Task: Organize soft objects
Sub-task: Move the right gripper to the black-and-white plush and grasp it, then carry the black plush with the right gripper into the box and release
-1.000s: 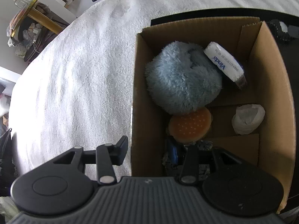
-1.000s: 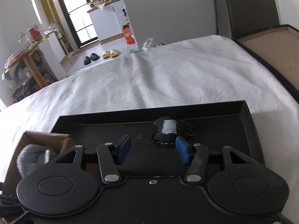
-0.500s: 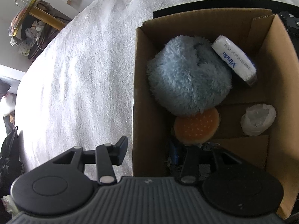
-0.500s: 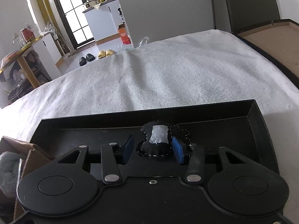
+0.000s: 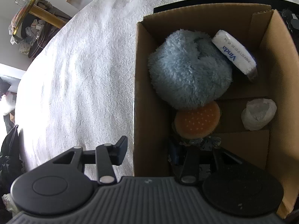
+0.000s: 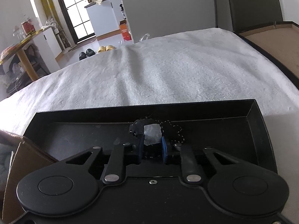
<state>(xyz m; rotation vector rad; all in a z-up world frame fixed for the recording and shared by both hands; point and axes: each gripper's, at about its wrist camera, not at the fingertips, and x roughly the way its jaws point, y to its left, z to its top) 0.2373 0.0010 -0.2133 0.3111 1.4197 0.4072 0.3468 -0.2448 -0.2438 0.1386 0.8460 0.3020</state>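
In the left wrist view a cardboard box (image 5: 280, 59) holds a fluffy light-blue plush (image 5: 188, 71), a Vinda tissue pack (image 5: 235, 56), an orange burger-shaped toy (image 5: 198, 121) and a white wrapped bundle (image 5: 258, 114). My left gripper (image 5: 149, 149) is open, straddling the box's near-left wall, one finger outside and one inside. In the right wrist view my right gripper (image 6: 151, 147) is shut on a black soft toy with white stitching and a white patch (image 6: 152, 134), just above the black tray (image 6: 257, 112).
The box and tray rest on a white towel-like cover (image 6: 168, 74). A dark patterned item (image 5: 203, 141) lies in the box by my left finger. A brown board (image 6: 271, 43) lies at the far right. Room furniture stands beyond.
My right gripper moved forward over the black toy and closed on it. My left gripper stayed open and shifted slightly over the box.
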